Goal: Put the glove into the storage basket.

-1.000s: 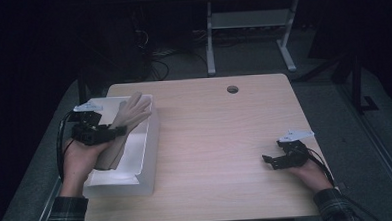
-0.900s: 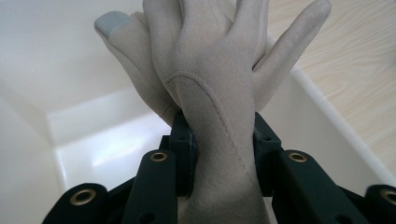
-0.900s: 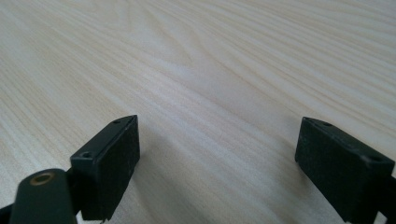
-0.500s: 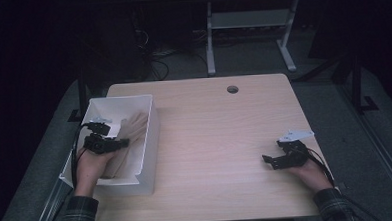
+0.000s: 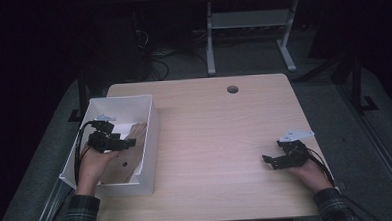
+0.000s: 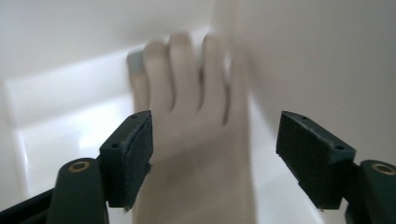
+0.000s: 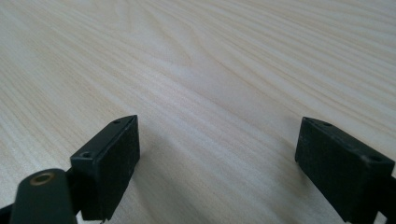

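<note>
A beige rubber glove (image 5: pixel 141 133) lies inside the white bin (image 5: pixel 152 123) at the table's left side, its fingers toward the bin's far wall. My left gripper (image 5: pixel 128 142) is down in the bin over the glove. In the left gripper view the glove (image 6: pixel 196 140) lies below and between the jaws of the left gripper (image 6: pixel 215 149), which have just been opening and now stand wide apart without pressing on it. My right gripper (image 5: pixel 267 161) rests at the table's right side, open, with bare wood between the jaws in the right gripper view (image 7: pixel 219 158).
The light wooden table (image 5: pixel 215 134) has a round cable hole (image 5: pixel 232 89) near its far edge. A grey metal frame (image 5: pixel 250 23) stands on the dark floor behind the table. The bin's walls close in around my left gripper.
My left gripper has sunk into the bin with the glove, which hung above the rim before. Its jaws have opened and the glove now lies in the bin. The right gripper has not moved.
</note>
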A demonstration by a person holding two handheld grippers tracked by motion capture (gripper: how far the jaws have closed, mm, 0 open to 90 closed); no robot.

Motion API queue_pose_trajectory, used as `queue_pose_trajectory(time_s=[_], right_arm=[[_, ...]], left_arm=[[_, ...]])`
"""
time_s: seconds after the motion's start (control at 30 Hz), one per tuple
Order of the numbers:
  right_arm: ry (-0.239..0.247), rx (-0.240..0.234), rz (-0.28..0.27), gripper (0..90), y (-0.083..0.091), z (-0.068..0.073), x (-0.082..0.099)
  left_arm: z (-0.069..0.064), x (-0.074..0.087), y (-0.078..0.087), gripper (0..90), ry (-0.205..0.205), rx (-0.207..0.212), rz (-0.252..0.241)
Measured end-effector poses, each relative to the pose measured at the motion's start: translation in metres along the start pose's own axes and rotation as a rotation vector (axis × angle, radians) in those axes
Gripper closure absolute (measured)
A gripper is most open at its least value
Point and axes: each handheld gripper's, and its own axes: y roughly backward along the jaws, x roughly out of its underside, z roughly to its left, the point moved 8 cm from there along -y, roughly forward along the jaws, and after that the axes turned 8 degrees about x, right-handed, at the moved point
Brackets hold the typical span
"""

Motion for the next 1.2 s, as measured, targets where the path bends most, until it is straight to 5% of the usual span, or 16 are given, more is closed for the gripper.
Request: queue_pose_trajectory(time_s=[0.3, 0.57, 0.7, 0.9, 1.2], right_arm=[[-0.001, 0.000, -0.001, 13.4, 0.000, 0.000, 0.000], [-0.001, 0.001, 0.001, 13.4, 0.000, 0.000, 0.000], [-0.001, 0.000, 0.000, 13.4, 0.000, 0.000, 0.000], [0.003, -0.001, 0.000, 13.4, 0.000, 0.000, 0.000], [0.004, -0.001, 0.000, 13.4, 0.000, 0.000, 0.000]], left_arm=[[-0.061, -0.052, 0.023, 24.8, -0.090, 0.116, -0.108], [-0.136, -0.074, 0.004, 24.4, -0.194, 0.241, -0.114], [-0.173, -0.072, -0.022, 24.4, -0.226, 0.290, -0.101], [-0.198, -0.058, -0.054, 24.4, -0.268, 0.300, -0.055], [-0.208, -0.019, -0.108, 24.4, -0.310, 0.287, 0.039]])
